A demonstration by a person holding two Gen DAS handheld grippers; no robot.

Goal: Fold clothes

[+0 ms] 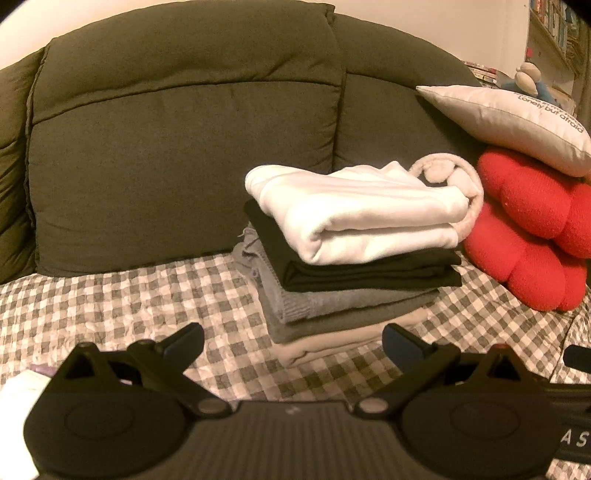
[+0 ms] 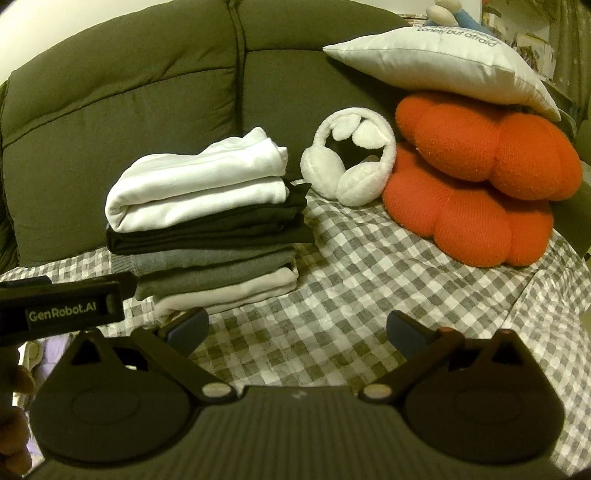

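A home living room is indicated. A dark olive padded sofa is seen, its seat covered with a grey-and-white checked cloth; a red flower-shaped cushion and a white printed pillow are piled at one end. Bookshelves and a plush toy are glimpsed behind, and folded clothes are stacked on the seat beside white earmuffs.
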